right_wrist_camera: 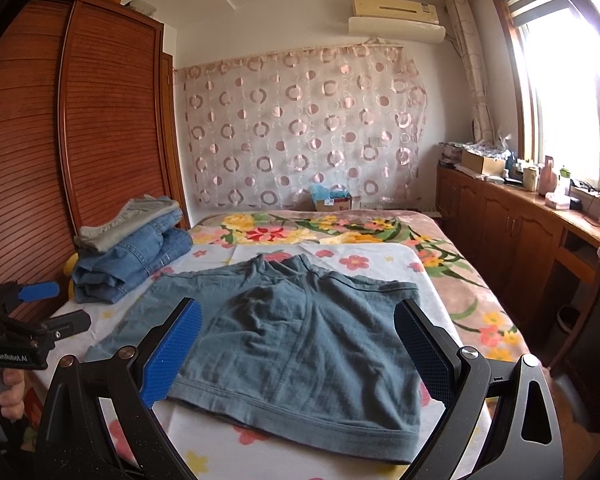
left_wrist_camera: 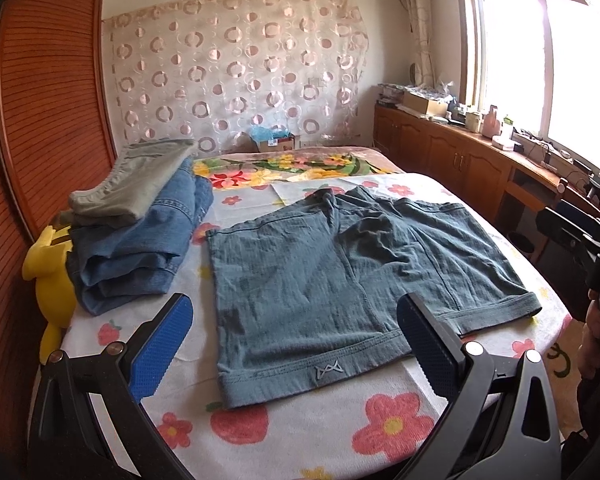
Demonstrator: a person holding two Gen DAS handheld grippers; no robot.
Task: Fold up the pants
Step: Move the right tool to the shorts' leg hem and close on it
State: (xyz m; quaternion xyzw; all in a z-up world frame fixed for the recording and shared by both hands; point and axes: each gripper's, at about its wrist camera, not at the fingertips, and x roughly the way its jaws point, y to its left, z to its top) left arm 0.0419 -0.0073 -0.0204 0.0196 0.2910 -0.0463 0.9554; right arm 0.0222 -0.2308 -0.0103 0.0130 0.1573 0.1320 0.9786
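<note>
A pair of teal-blue shorts (left_wrist_camera: 340,272) lies flat and spread on the flowered sheet (left_wrist_camera: 300,432), leg hems toward me, waistband far; it also shows in the right wrist view (right_wrist_camera: 300,340). My left gripper (left_wrist_camera: 296,344) is open and empty, hovering over the near hem of the left leg. My right gripper (right_wrist_camera: 300,344) is open and empty, hovering over the right leg. The left gripper also shows at the left edge of the right wrist view (right_wrist_camera: 40,308). The right gripper's body shows at the right edge of the left wrist view (left_wrist_camera: 592,248).
A stack of folded jeans and grey-green pants (left_wrist_camera: 136,224) sits on the bed's left side, with a yellow plush toy (left_wrist_camera: 52,276) beside it. A wooden wardrobe (right_wrist_camera: 60,140) stands left. A wooden cabinet (right_wrist_camera: 520,232) with clutter runs along the right under the window.
</note>
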